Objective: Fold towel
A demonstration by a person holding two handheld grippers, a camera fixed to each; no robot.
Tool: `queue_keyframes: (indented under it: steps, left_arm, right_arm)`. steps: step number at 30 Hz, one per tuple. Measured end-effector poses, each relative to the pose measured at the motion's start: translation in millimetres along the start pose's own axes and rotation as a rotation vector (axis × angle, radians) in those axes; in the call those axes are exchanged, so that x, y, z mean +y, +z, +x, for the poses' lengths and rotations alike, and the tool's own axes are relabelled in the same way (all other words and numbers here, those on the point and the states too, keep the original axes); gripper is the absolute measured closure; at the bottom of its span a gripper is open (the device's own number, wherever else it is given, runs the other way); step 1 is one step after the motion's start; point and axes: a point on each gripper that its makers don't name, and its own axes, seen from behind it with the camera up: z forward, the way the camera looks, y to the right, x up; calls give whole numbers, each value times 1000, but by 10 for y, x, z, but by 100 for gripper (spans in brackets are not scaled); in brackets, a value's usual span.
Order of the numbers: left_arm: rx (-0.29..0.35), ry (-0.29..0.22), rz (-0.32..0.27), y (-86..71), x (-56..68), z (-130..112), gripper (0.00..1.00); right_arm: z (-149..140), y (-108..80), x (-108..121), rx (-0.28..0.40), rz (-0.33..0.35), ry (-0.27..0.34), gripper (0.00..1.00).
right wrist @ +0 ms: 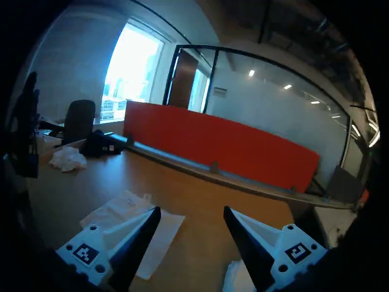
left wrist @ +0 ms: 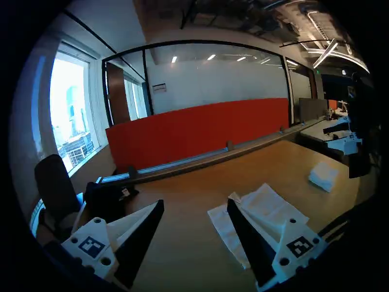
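White towel point(left wrist: 265, 202) lies spread on the wooden counter point(left wrist: 194, 194), not lifted. In the left gripper view it sits just past the right-hand finger of the left tongs point(left wrist: 194, 228). In the right gripper view the same towel point(right wrist: 165, 233) lies under and beyond the left-hand finger of the right tongs point(right wrist: 192, 233).

Both tongs are released: fingers wide apart, nothing between them, hovering low over the counter.

Progress, my read: early. One flap looks doubled over the rest of the towel, but I can't tell if that's a deliberate fold or just how it lies. No grasp on it yet. Left to do: pinch an edge or corners, carry it across, square it up.

Count:
- tongs: two
- spread towel: one
- neatly folded cloth point(left wrist: 323, 175): one, farther along the counter, well apart from the towel
- crumpled cloth point(right wrist: 68, 158): one, near the black bag point(right wrist: 99, 143)
- white scrap point(right wrist: 238, 280) at the bottom edge between the right tongs' fingers: one — can't tell whether it's that folded cloth
- chair point(right wrist: 80, 119): one
- red partition point(right wrist: 219, 141): one, along the back of the counter
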Motion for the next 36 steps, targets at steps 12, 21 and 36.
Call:
queue_keyframes:
  steps: [12,21,36]
  left_arm:
    - [-131,0,-204,19,489,-406,3]
    - [-192,31,-221,82,598,-730,3]
    - [-304,38,-252,217,805,-1446,3]
  right_arm:
    - [-337,68,-328,-126,144,-41,0]
    - [-593,98,-468,-166,178,-23,0]
    - [-1244,224,-695,-253,212,-34,0]
